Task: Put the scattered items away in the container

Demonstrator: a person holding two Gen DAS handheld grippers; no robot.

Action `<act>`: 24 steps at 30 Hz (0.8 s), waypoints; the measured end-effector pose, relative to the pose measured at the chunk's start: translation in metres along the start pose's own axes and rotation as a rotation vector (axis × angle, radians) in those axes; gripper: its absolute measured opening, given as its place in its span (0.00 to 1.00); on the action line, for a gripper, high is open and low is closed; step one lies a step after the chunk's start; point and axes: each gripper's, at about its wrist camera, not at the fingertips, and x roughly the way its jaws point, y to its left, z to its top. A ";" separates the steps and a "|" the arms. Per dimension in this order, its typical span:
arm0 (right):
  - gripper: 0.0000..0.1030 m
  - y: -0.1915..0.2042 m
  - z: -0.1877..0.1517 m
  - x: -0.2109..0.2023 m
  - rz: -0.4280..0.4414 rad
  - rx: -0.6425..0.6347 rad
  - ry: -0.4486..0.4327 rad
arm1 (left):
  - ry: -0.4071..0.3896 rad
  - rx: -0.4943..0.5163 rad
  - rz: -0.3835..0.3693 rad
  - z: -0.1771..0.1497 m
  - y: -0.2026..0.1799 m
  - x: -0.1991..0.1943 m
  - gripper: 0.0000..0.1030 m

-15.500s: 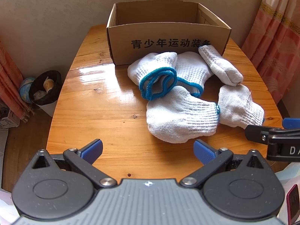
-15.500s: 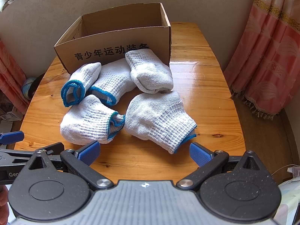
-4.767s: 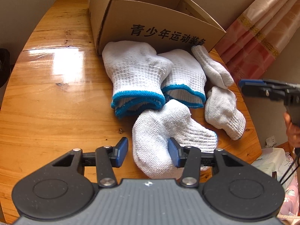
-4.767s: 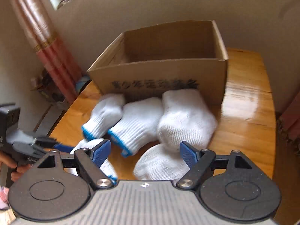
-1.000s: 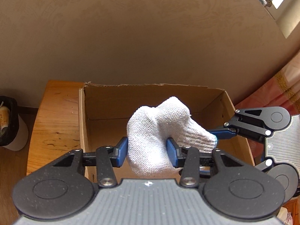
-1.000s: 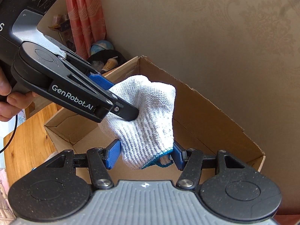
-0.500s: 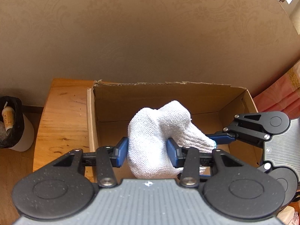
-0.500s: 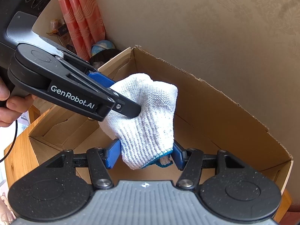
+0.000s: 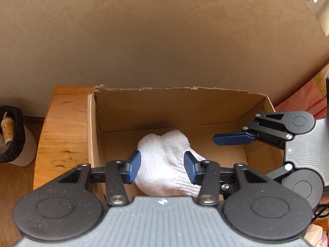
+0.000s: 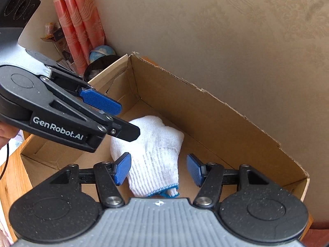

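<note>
- left gripper (image 9: 162, 163): narrow gap, jaws have just been opening; the right wrist view shows its blue pads (image 10: 100, 101) apart with nothing clamped between them
- it hangs tilted down over the left part of the box, its black fingertip just above the glove; cannot tell if the tip touches the knit
- right gripper (image 10: 158, 167): wider gap, jaws have also just been opening; the glove sits between the fingers but is not gripped, and the right pad stands clear of the fabric with bare cardboard showing in the gap; the left pad is at the glove's edge, contact unclear
- both grippers point down into the box from near sides and angle toward each other; in the left wrist view the right one comes in from the right over the box wall
- white knit glove (image 10: 156, 144): lies bunched on the box floor about mid-box, blue-trimmed cuff toward the right gripper, rounded end toward the back wall
- cardboard box (image 9: 164, 103): open top, torn upper edge, standing on the wooden table (image 9: 63, 127) close to the beige wall; nothing else seen inside it
- part of a person's hand (image 10: 4, 131) shows at the left edge behind the left gripper
- off the table: a black-lined bin (image 9: 12, 135) on the floor to the left, a small globe (image 10: 102, 51) and a pink curtain (image 10: 82, 20) in the corner
</note>
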 end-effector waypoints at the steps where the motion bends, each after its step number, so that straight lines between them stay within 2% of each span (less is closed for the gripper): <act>1: 0.64 0.000 -0.004 -0.002 -0.004 0.001 0.008 | -0.002 0.007 0.002 -0.002 -0.002 -0.003 0.44; 8: 0.68 0.003 -0.049 -0.033 -0.062 0.025 0.037 | -0.009 0.106 0.013 -0.035 -0.025 -0.033 0.45; 9: 0.68 0.004 -0.056 -0.036 -0.071 0.032 0.044 | -0.009 0.126 0.017 -0.043 -0.027 -0.037 0.49; 13: 0.69 0.008 -0.075 -0.048 -0.109 0.053 0.067 | 0.004 0.170 0.028 -0.066 -0.026 -0.043 0.50; 15: 0.68 0.010 -0.069 -0.038 -0.108 0.066 0.093 | 0.005 0.193 0.034 -0.075 -0.026 -0.048 0.50; 16: 0.64 0.011 -0.065 -0.033 -0.108 0.073 0.106 | 0.005 0.208 0.037 -0.078 -0.027 -0.051 0.51; 17: 0.53 0.012 -0.061 -0.028 -0.107 0.080 0.119 | 0.006 0.226 0.037 -0.080 -0.028 -0.053 0.52; 18: 0.49 0.013 -0.057 -0.023 -0.107 0.087 0.132 | 0.006 0.245 0.039 -0.081 -0.029 -0.055 0.54; 22: 0.47 0.013 -0.040 0.006 -0.116 0.109 0.183 | 0.001 0.302 0.034 -0.082 -0.030 -0.062 0.58; 24: 0.47 0.010 -0.034 0.019 -0.150 0.122 0.206 | 0.000 0.308 0.025 -0.082 -0.027 -0.062 0.59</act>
